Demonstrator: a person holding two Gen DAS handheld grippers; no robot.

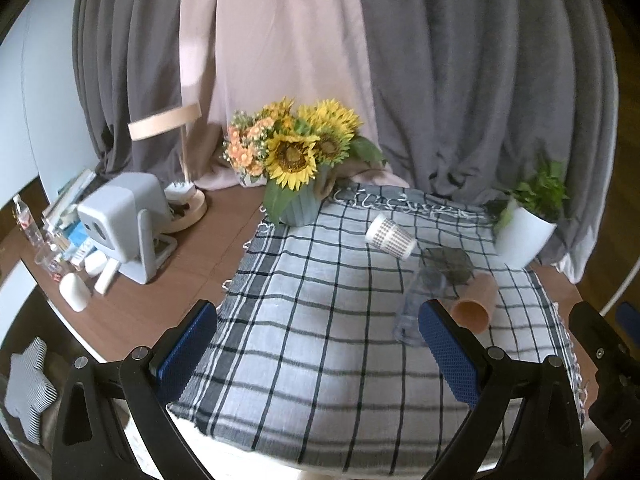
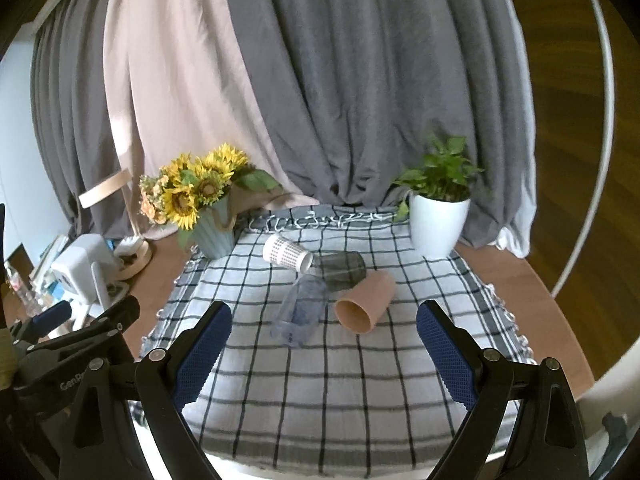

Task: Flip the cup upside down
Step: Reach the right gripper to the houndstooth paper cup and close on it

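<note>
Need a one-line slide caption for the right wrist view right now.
Open right claw hovers before four cups lying on the checked cloth: terracotta, clear, smoky, patterned white.

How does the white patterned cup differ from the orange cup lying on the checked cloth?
The white patterned cup carries rows of small dark dots, while the orange cup is plain. The white patterned cup lies farther back, near the sunflower vase; the orange cup lies nearer the camera. The white cup's open end faces right and toward the dark cup; the orange cup's mouth faces forward and left. Both lie on their sides on the checked cloth.
</note>
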